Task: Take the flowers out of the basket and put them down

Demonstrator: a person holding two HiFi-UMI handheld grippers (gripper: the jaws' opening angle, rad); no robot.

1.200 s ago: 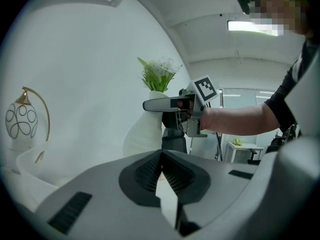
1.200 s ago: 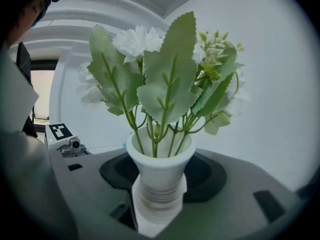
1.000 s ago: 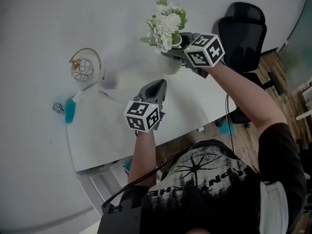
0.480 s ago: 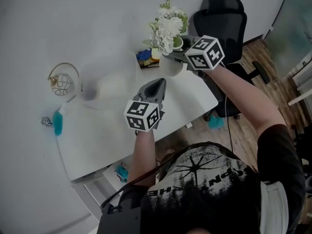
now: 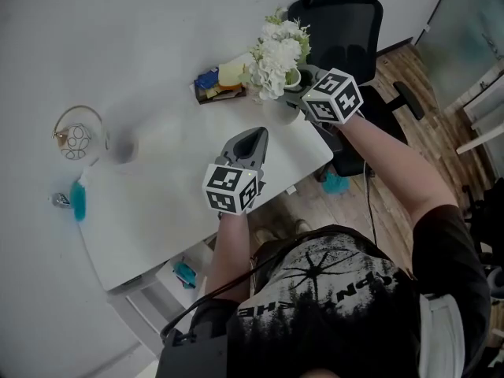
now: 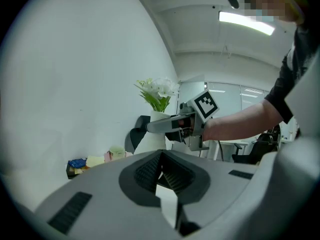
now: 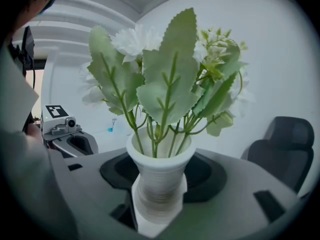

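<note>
White flowers with green leaves (image 5: 276,52) stand in a ribbed white vase (image 7: 159,184). My right gripper (image 5: 293,94) is shut on that vase near the table's right end, beside the chair. The vase's foot is hidden, so I cannot tell whether it touches the table. The left gripper view shows the same vase (image 6: 154,134) between the right gripper's fingers (image 6: 165,125). A gold wire basket (image 5: 76,138) sits far left on the white table (image 5: 165,203). My left gripper (image 5: 255,136) hovers over the table's middle, shut and empty.
A black office chair (image 5: 343,18) stands just past the table's right end. Blue and yellow small items (image 5: 216,83) lie at the table's back edge, left of the flowers. A teal object (image 5: 78,199) lies by the basket. Wooden floor shows at the right.
My right gripper has carried the vase of flowers rightward along the table, farther from the basket and nearer the chair. The blue and yellow items have come into view. The left gripper stays shut.
</note>
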